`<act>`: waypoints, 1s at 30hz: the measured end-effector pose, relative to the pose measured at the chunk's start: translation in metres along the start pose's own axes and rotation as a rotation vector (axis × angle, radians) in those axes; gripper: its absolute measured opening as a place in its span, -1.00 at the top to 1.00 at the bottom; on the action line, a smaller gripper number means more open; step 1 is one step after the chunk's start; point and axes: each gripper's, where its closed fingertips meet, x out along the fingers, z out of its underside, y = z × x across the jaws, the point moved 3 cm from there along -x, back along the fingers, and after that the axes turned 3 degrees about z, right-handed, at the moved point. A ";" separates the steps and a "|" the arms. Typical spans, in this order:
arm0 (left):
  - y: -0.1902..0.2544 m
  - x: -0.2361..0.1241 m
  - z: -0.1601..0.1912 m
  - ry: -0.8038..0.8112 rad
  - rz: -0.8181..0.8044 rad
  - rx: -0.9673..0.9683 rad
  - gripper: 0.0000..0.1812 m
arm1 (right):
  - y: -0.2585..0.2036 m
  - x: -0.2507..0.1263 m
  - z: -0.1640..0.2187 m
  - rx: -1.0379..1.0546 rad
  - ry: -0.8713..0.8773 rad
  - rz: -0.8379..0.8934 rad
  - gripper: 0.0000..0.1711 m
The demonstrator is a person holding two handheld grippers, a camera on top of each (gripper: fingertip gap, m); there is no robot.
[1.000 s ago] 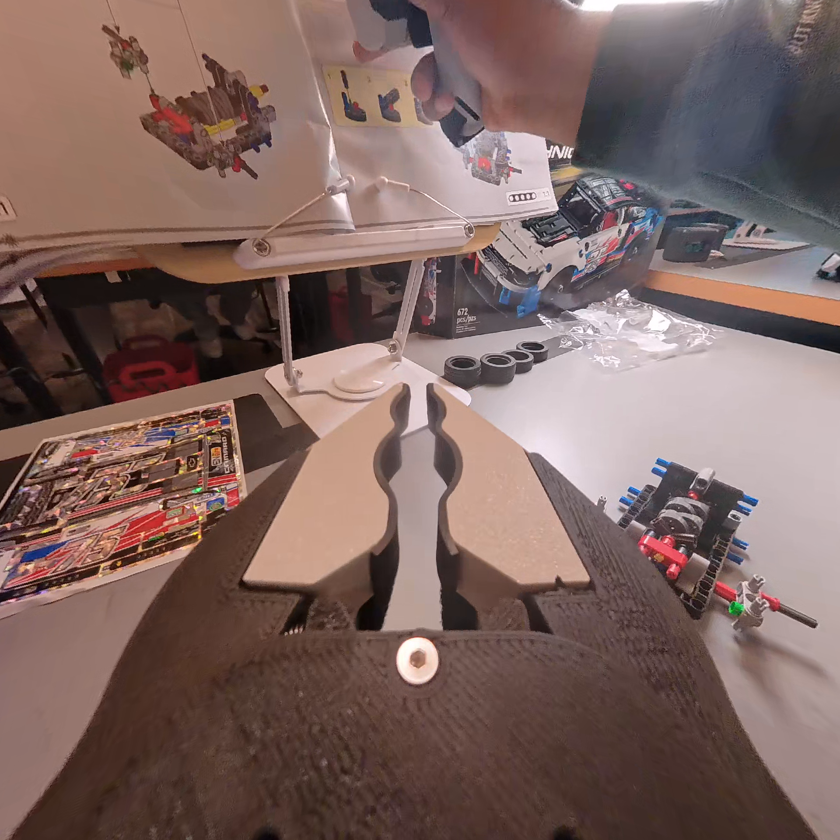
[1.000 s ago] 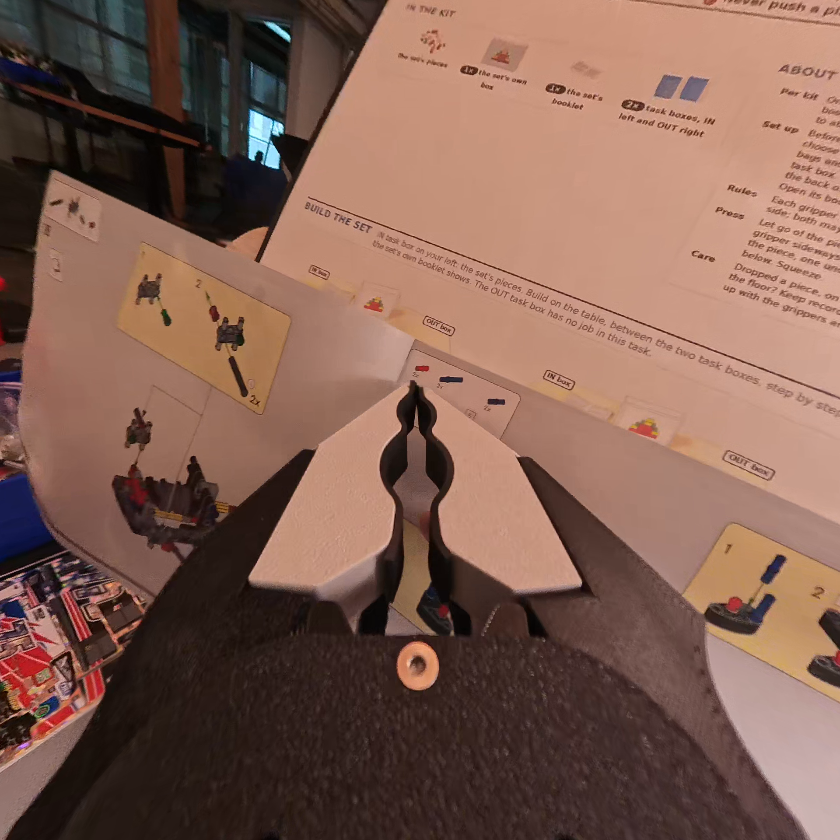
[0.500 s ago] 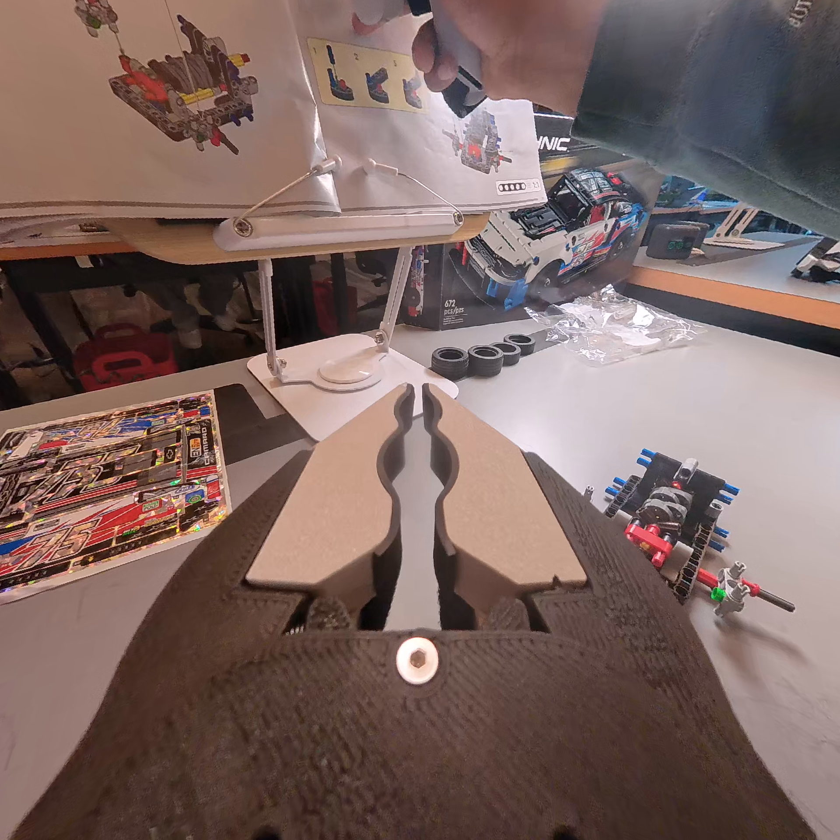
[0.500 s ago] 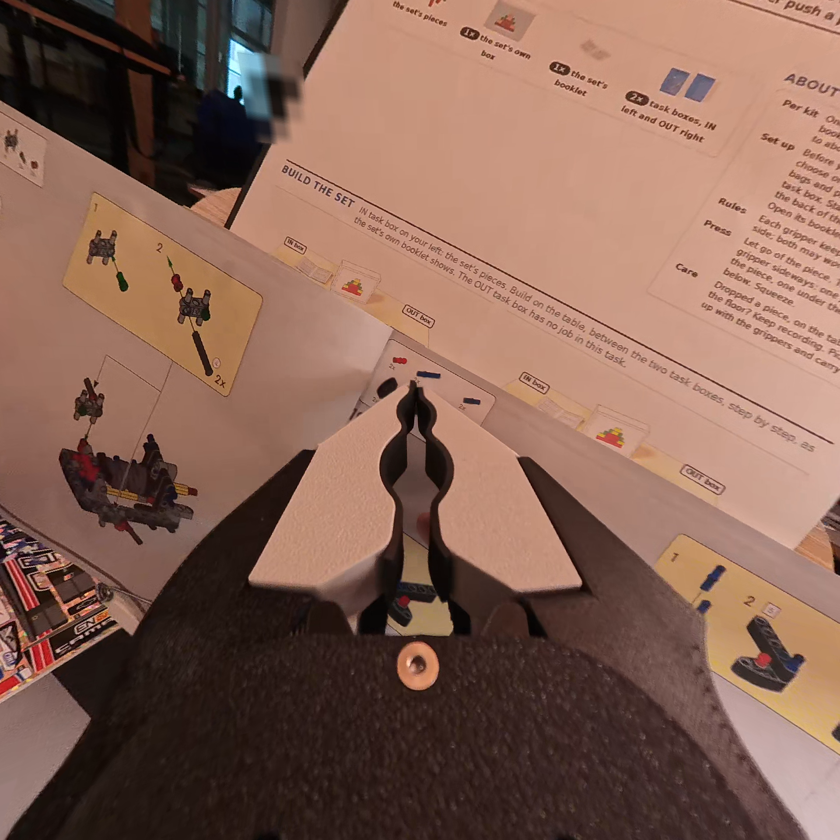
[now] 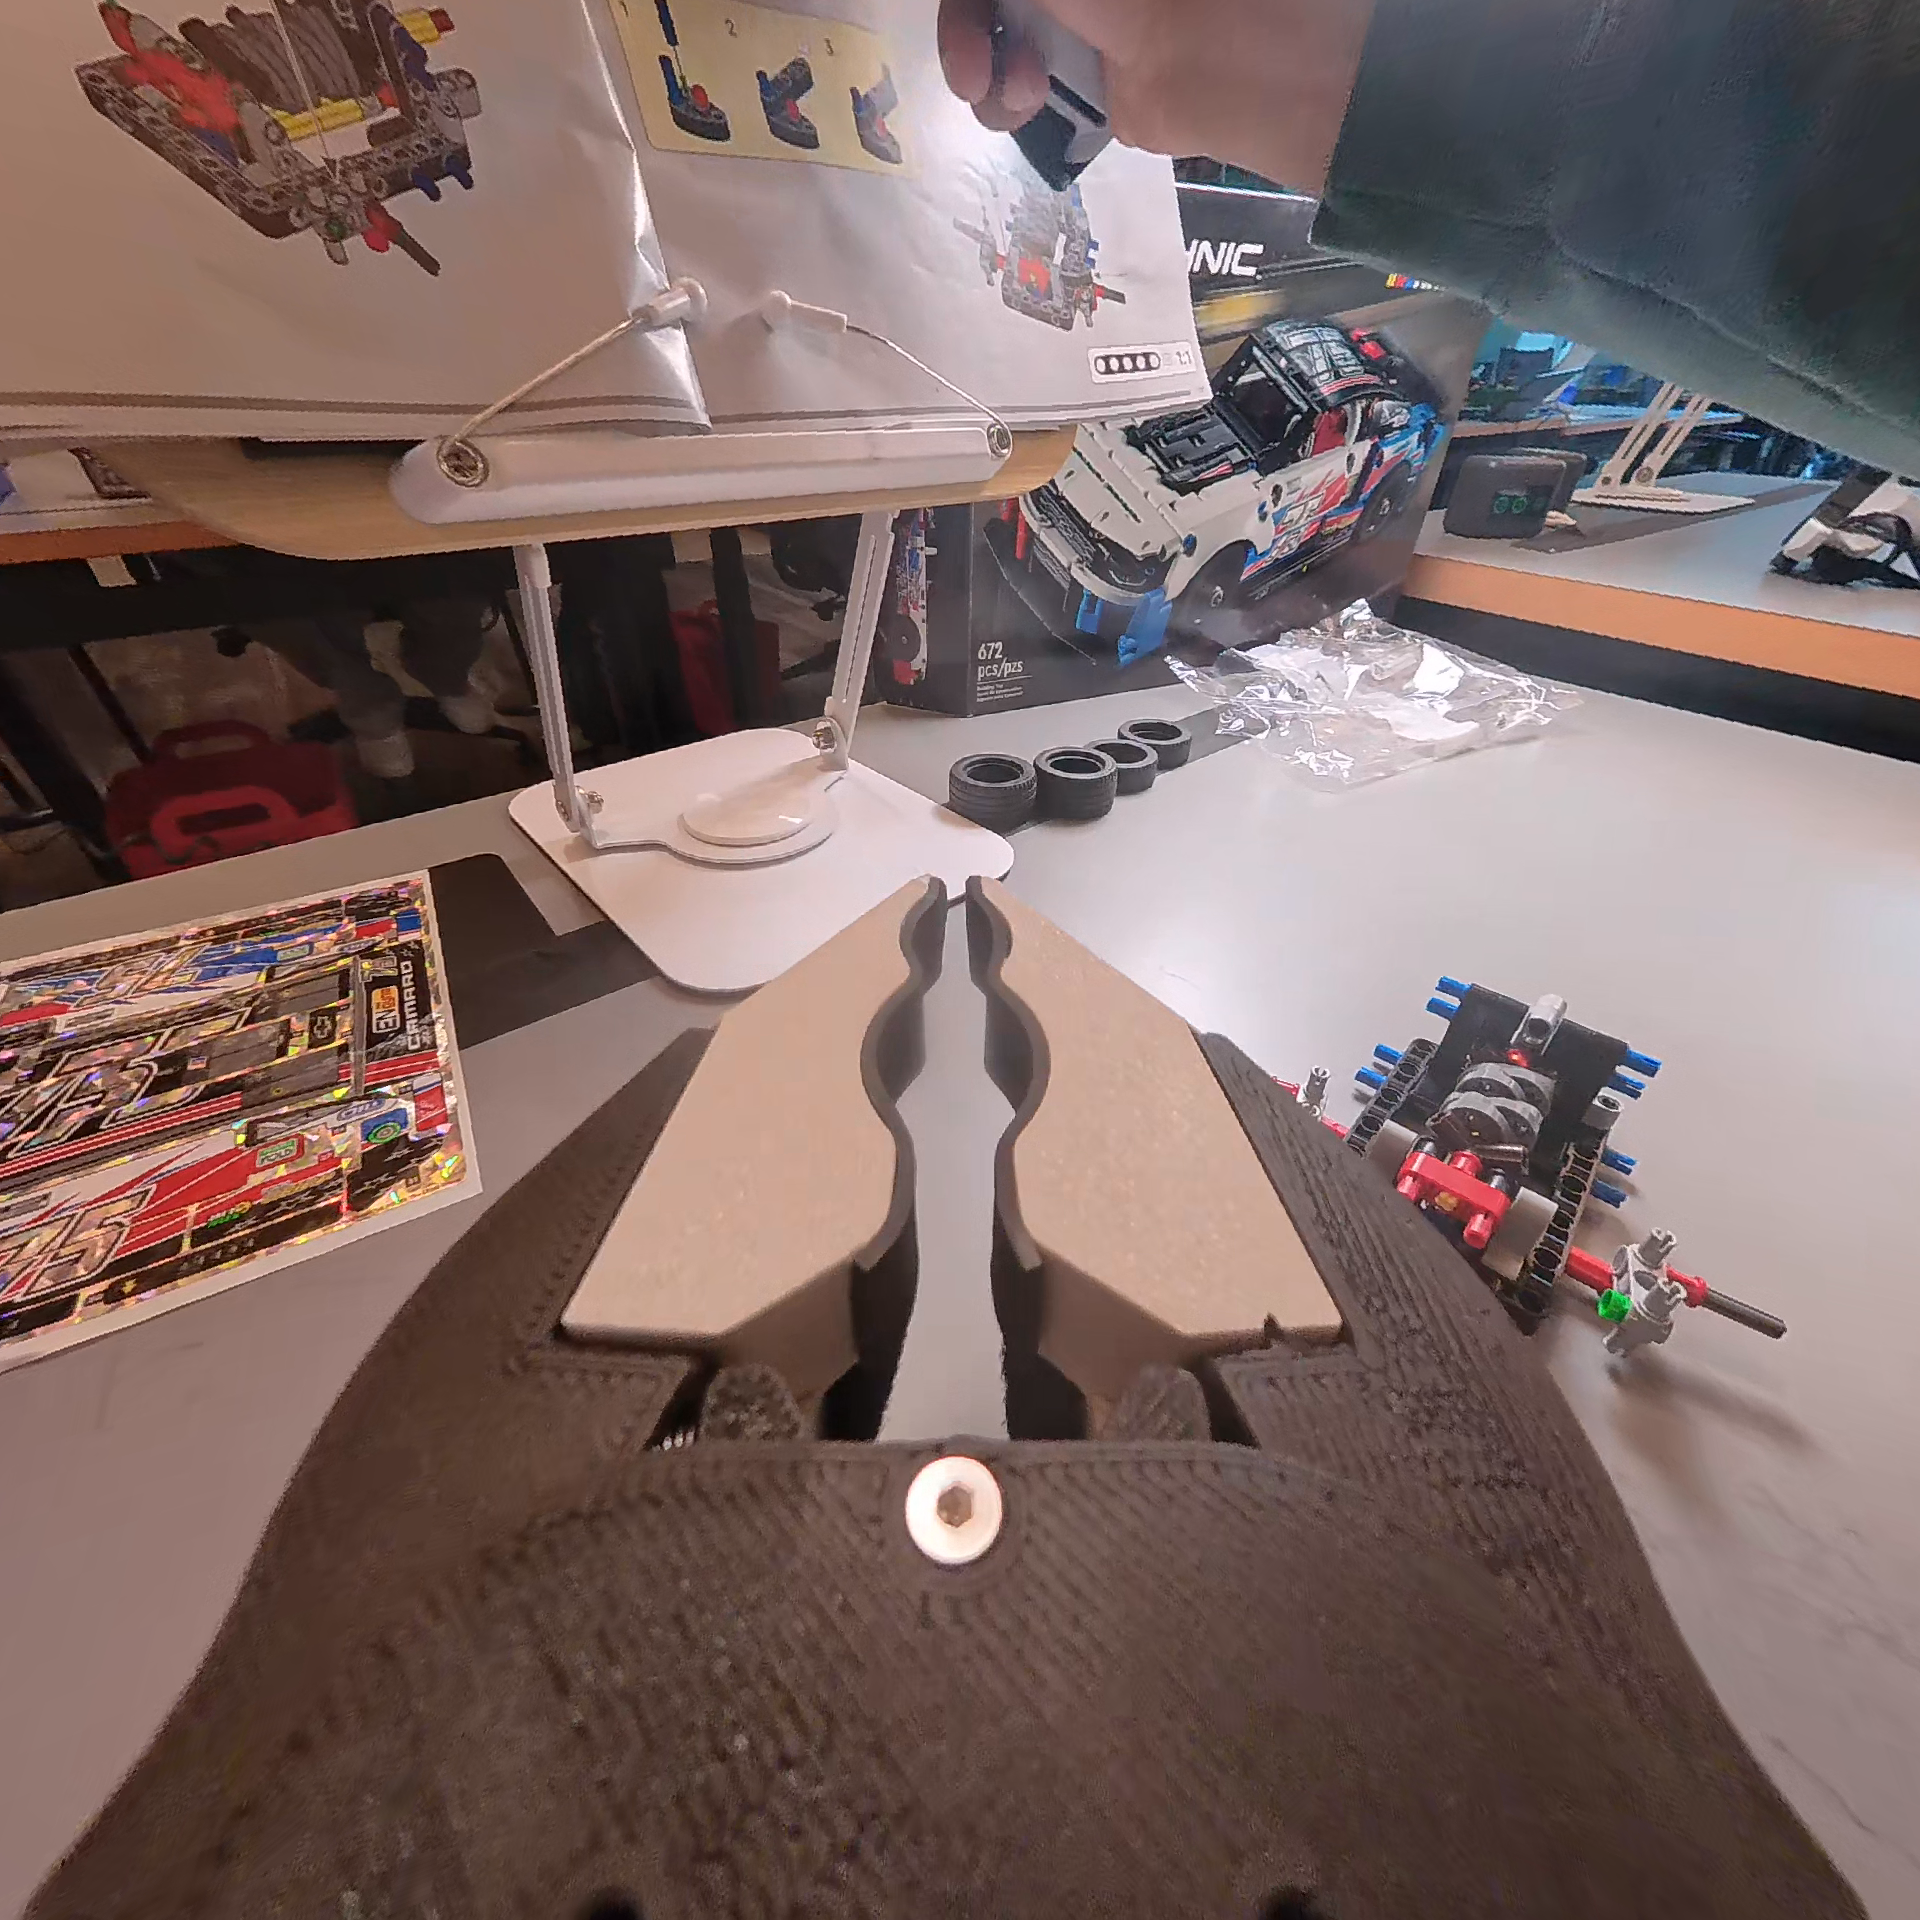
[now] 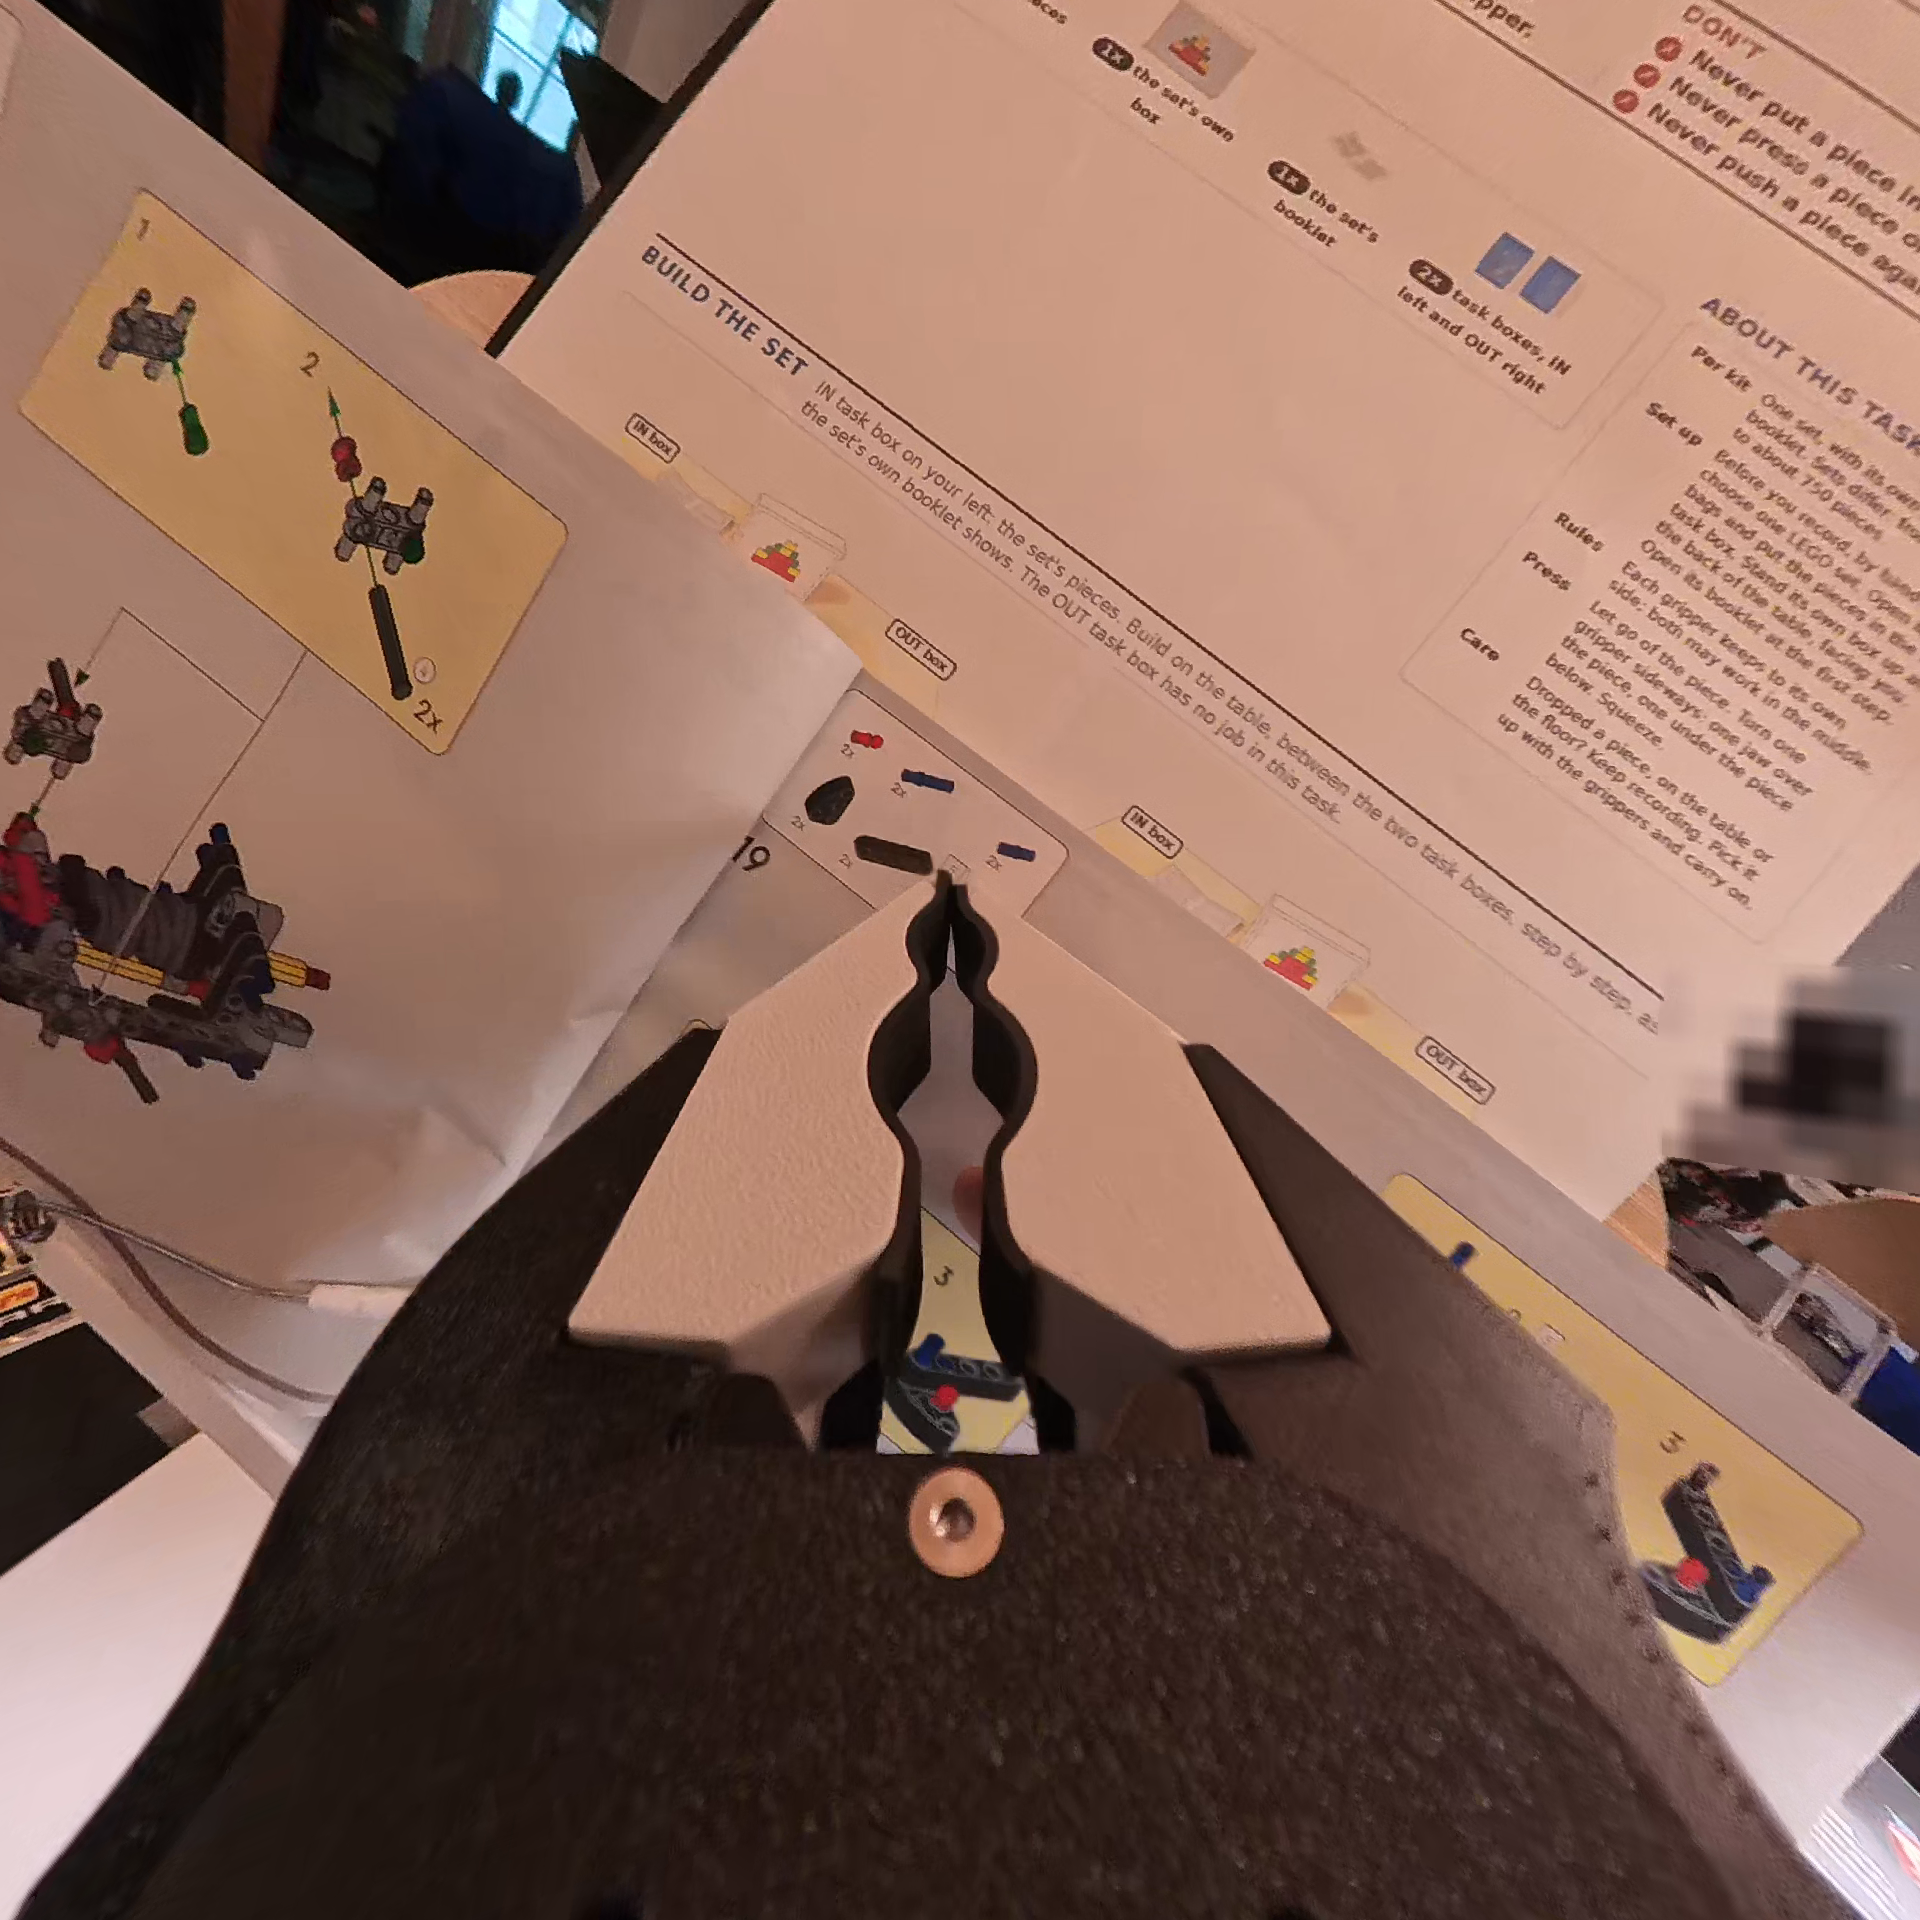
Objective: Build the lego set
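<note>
One half-built lego chassis (image 5: 1496, 1143) lies on the grey desk (image 5: 1351, 883), to the right of the left gripper (image 5: 956, 896), with a small grey connector on a dark axle (image 5: 1652, 1294) just beside its near corner. The left gripper's fingers (image 5: 790, 1132) hover above the desk with a narrow gap at the tips and nothing between them. Behind stand four black tyres (image 5: 1070, 769) in a row, a crumpled clear bag (image 5: 1371, 707) and the set's box (image 5: 1195, 540); a sticker sheet (image 5: 208, 1091) lies at left. The open booklet (image 5: 416, 208) rests on a white stand (image 5: 748, 842), and the right gripper (image 6: 948, 894), fingers pressed together at the tips, holds one of its pages.
</note>
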 end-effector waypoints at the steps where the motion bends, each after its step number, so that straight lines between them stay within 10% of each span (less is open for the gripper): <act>1: 0.000 0.000 0.001 -0.002 0.001 0.000 0.99 | 0.002 -0.001 0.001 -0.004 -0.002 0.005 1.00; 21: 0.003 0.002 0.003 -0.014 0.005 0.026 0.99 | -0.009 -0.028 0.012 0.037 0.025 -0.038 1.00; 30: -0.007 -0.003 -0.001 -0.021 -0.054 0.063 1.00 | -0.076 -0.162 0.017 0.270 0.155 -0.306 0.77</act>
